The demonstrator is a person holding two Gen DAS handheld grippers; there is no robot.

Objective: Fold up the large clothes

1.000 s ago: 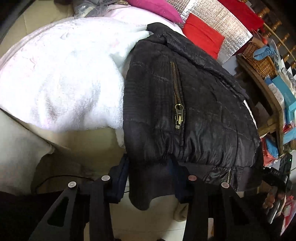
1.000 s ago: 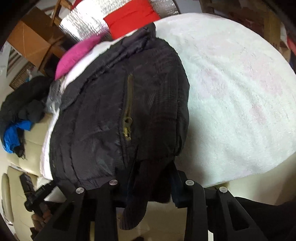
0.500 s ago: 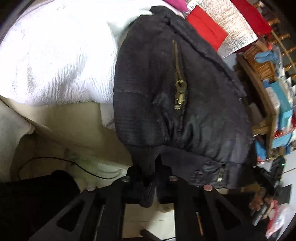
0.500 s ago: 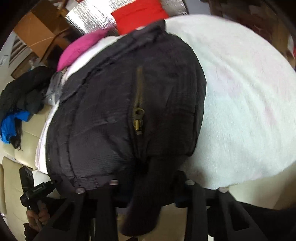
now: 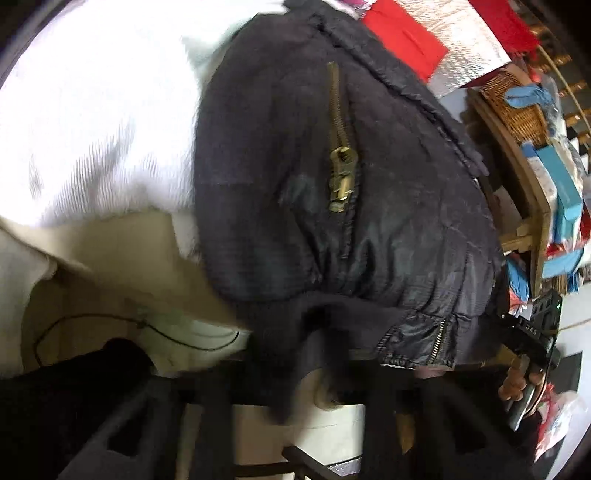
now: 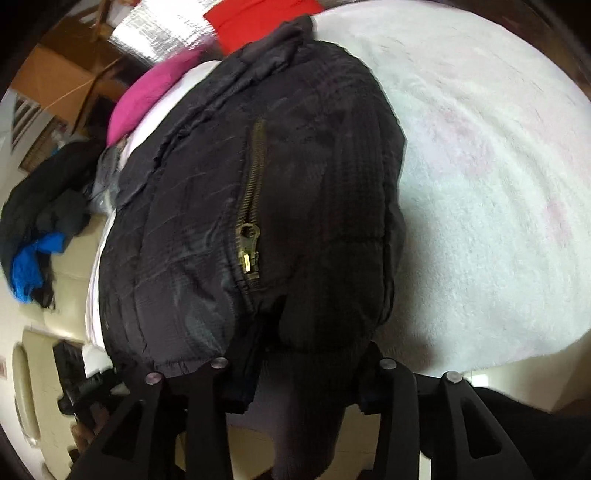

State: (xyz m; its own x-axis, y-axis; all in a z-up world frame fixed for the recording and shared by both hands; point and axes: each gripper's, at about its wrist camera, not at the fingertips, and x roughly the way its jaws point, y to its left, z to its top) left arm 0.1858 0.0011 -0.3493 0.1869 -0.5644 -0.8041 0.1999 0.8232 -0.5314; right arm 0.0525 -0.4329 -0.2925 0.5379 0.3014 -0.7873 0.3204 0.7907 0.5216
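A lived-in home, likely a bedroom or sitting room. A white fleece blanket covers a broad soft surface (bed or sofa, hard to tell which), with a pink cushion and a red cushion at its far end. A wooden shelf is crowded with boxes and a wicker basket. Spare clothes lie heaped on a cream sofa, among them a blue garment.

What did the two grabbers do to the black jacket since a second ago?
The left gripper was open around the black jacket's ribbed hem and has shut on it. Both views now sit closer to the jacket. The right gripper stayed around the hem, and the jacket stayed on the white blanket.
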